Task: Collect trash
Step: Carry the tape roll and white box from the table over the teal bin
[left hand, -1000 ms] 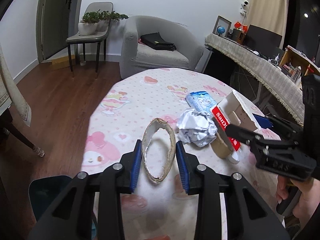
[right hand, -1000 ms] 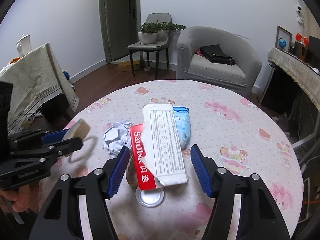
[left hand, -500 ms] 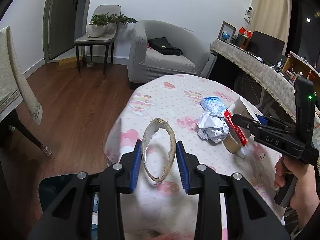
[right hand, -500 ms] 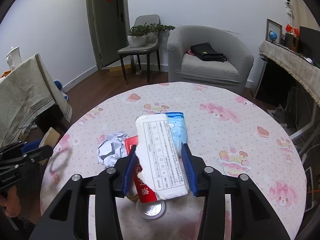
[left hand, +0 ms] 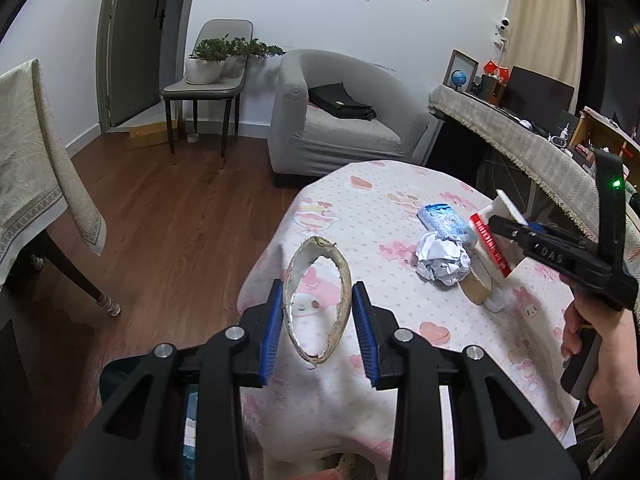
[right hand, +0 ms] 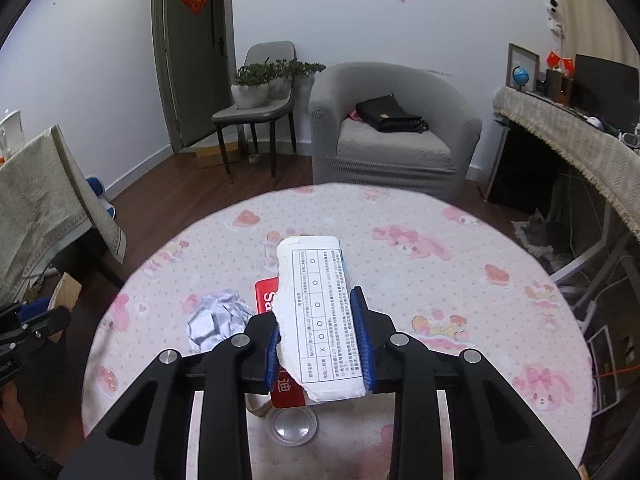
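My left gripper [left hand: 318, 334] is shut on a squashed cardboard ring [left hand: 317, 304] and holds it in the air over the table's left edge. My right gripper [right hand: 320, 338] is shut on a torn white and red package [right hand: 318, 312], lifted above the pink tablecloth [right hand: 440, 280]. A crumpled foil ball [left hand: 442, 262] lies on the table, also in the right wrist view [right hand: 218, 320]. A blue packet [left hand: 442, 218] lies behind it. A cardboard roll [left hand: 476, 284] and a clear plastic lid [right hand: 292, 426] lie under the package.
A dark bin [left hand: 132, 376] stands on the wood floor below my left gripper. A grey armchair [right hand: 392, 136] and a chair with a plant [right hand: 256, 100] stand beyond the table. A covered table [left hand: 32, 168] is at left, a long desk [right hand: 568, 136] at right.
My left gripper has pulled back left off the table with the ring, toward the floor side. My right gripper has closed on the package and lifted it.
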Demonstrator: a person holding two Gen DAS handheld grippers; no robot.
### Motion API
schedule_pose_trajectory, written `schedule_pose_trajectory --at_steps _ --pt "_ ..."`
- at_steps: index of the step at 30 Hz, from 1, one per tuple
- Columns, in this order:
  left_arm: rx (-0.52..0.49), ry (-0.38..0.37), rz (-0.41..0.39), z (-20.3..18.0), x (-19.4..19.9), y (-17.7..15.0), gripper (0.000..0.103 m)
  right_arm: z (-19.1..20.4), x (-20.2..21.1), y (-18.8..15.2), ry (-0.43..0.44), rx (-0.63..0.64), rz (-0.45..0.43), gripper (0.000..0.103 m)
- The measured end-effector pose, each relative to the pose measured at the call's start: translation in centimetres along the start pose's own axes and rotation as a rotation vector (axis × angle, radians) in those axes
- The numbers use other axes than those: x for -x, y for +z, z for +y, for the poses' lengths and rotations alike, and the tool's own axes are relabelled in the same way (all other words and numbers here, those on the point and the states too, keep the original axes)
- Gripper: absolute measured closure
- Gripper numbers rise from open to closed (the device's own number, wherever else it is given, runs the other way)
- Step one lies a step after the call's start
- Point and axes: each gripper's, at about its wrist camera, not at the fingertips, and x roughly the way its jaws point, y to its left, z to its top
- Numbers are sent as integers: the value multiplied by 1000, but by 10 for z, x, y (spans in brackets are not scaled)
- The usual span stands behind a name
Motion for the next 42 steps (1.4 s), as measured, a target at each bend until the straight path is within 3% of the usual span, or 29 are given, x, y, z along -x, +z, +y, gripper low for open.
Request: schedule_pose_trajectory --at_steps 7,19,42 --pt "3 28 -17 12 16 -1 66 6 22 12 29 -18 -49 72" --pt "26 110 -1 48 28 -18 66 65 39 25 122 63 -82 72" --pt "132 228 118 134 29 -73 66 201 27 15 320 217 -17 72"
